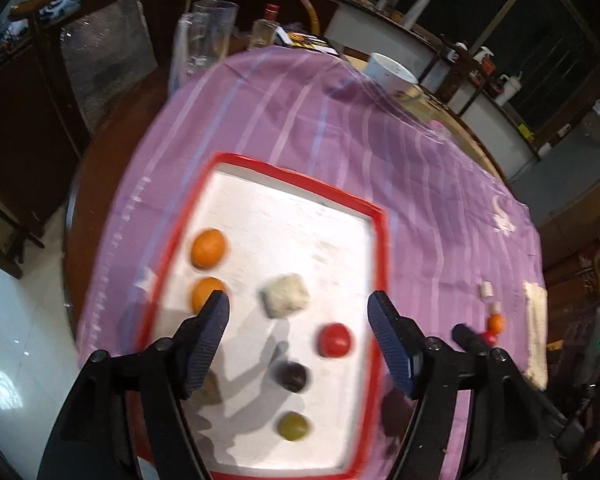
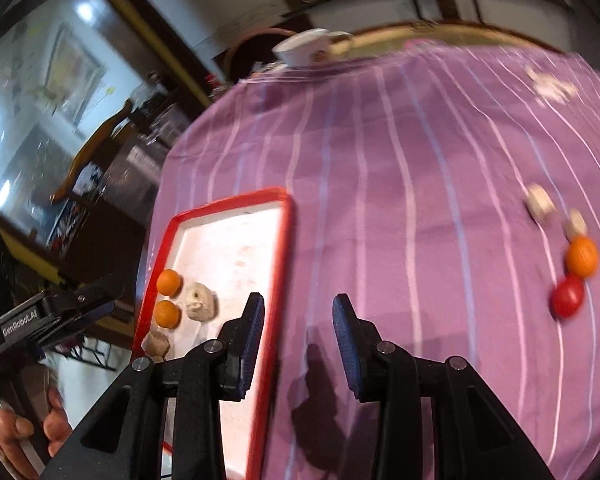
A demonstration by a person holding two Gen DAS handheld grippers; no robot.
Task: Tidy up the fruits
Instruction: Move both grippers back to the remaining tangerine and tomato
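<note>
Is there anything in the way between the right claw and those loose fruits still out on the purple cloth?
Nothing visible. Between the right claw and the orange fruit and red fruit lies only bare purple cloth. Two pale lumps sit beyond them.

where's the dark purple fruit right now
In the left wrist view the dark purple fruit lies in the red-rimmed tray, toward its near right side, between the red fruit and the green fruit.

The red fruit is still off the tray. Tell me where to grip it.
Take the red fruit across its round middle, coming from above with the right gripper. Keep the fingers clear of the orange fruit right next to it on the purple cloth.
</note>
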